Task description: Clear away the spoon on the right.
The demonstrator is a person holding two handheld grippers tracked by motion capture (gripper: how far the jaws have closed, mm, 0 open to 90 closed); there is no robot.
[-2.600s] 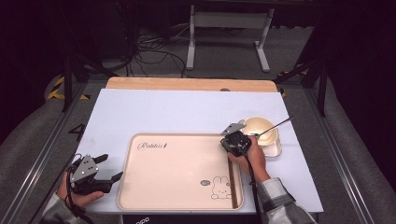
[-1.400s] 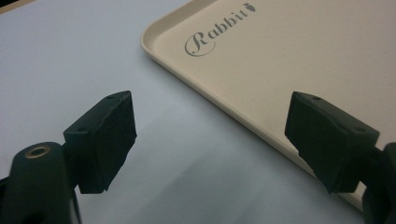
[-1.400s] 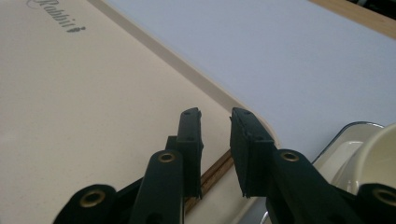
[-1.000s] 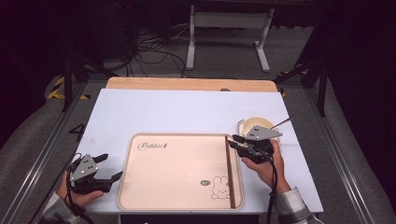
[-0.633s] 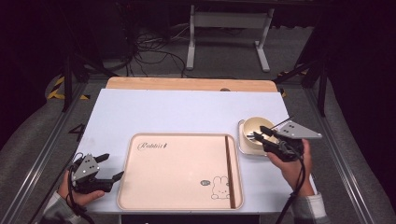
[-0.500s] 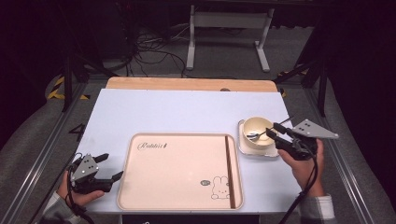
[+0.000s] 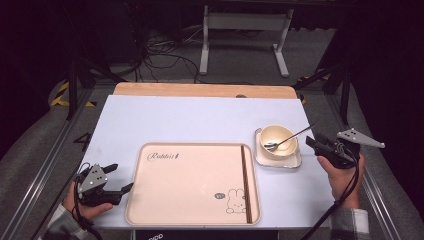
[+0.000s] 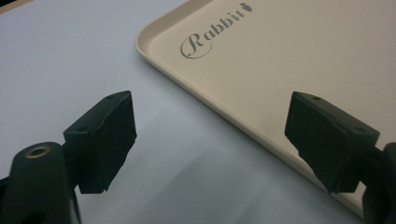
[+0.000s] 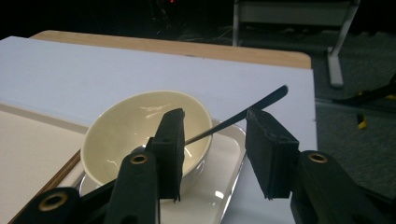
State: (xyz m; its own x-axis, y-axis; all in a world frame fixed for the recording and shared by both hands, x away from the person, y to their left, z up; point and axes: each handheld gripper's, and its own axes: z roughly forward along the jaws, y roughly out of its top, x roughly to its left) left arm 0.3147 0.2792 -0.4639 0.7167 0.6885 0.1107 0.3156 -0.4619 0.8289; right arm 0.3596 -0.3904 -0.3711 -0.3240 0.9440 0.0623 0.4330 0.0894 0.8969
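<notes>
The chopsticks (image 7: 245, 183) already lie on the tray (image 7: 150, 200). The right gripper (image 7: 314, 142), jaws just opening and empty, faces the spoon (image 7: 292, 136) in the bowl (image 7: 278, 142). The left gripper (image 7: 119, 179) rests with jaws apart.

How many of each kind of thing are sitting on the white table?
Tray: 1
Chopsticks: 1 pair, on the tray
Bowl: 1
Small square dish under the bowl: 1
Spoon in the bowl: 1
Total: 5 kinds, 6 pieces
</notes>
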